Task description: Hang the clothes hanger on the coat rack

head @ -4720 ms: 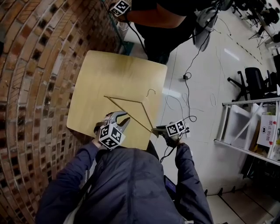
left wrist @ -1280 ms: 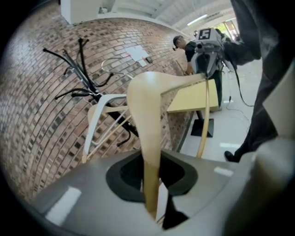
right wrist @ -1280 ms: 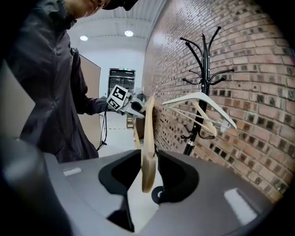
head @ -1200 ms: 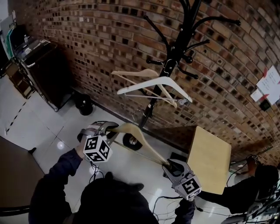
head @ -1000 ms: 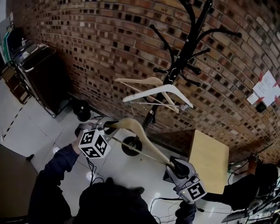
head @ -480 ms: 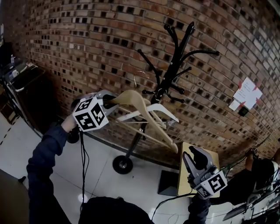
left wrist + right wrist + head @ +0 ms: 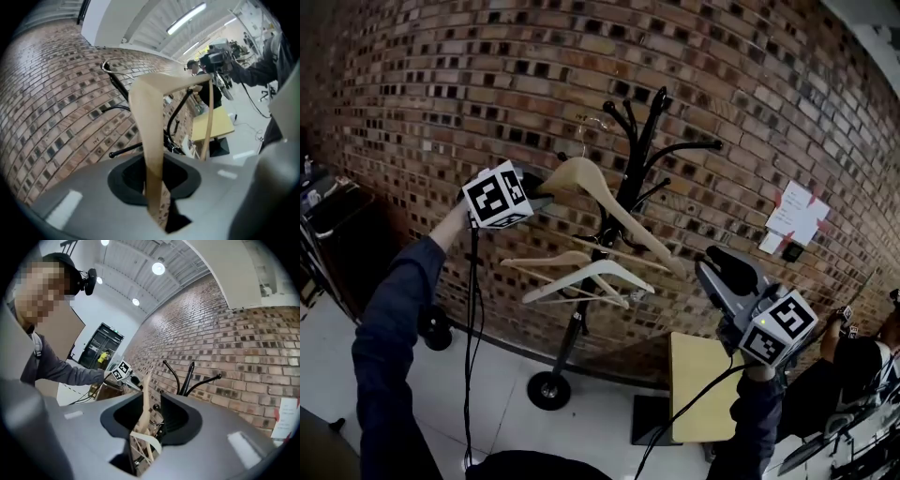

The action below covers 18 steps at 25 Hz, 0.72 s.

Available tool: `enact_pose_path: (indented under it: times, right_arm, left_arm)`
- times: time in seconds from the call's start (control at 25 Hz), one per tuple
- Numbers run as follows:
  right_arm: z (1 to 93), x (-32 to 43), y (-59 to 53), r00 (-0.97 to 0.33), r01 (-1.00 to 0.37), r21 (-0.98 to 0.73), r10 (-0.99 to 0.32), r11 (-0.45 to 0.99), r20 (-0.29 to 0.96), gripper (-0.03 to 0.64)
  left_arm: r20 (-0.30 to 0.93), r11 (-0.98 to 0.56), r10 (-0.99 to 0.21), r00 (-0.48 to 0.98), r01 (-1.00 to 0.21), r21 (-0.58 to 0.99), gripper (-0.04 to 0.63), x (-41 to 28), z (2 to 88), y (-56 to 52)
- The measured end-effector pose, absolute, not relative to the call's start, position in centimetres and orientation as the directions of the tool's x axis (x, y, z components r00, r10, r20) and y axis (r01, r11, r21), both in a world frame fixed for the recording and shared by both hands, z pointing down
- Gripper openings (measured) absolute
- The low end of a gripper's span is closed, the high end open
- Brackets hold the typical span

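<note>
Alt text: The left tongs are clenching one end of the wooden hanger, now lifted from waist height to beside the upper arms of the coat rack. The right tongs, having released its far end, are gaping just beside it. Hooking is looking imminent; two hangers are already hanging lower.

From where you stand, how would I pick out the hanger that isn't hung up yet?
Look at the brick wall and the black coat rack standing before it. Two pale hangers hang low on the rack; the tan wooden hanger is above them, near its top. It alone is carried, clamped at one end by the left gripper.
</note>
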State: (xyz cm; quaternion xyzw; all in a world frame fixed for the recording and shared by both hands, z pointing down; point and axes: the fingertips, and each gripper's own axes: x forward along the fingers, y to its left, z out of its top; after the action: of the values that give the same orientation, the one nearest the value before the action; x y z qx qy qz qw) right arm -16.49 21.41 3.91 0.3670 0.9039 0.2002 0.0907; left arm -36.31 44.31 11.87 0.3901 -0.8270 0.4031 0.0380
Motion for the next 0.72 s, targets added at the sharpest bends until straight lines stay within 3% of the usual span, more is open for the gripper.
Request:
enact_pose_path:
  times: [0.44,0.72]
  right_arm:
    - [0.9,-23.9,25.4,-0.735,0.607,0.532,0.672,0.590,0.094,0.120]
    - [2.4,-24.7,25.2,-0.741,0.608,0.526,0.663,0.596,0.106,0.120]
  left_arm:
    - [0.492,0.308,-0.582,-0.647,-0.736,-0.603,0.066,-42.2,11.0,42.5]
    - [0.473,0.334,-0.635,-0.611,-0.769,-0.545,0.066,-43.3,12.1,42.1]
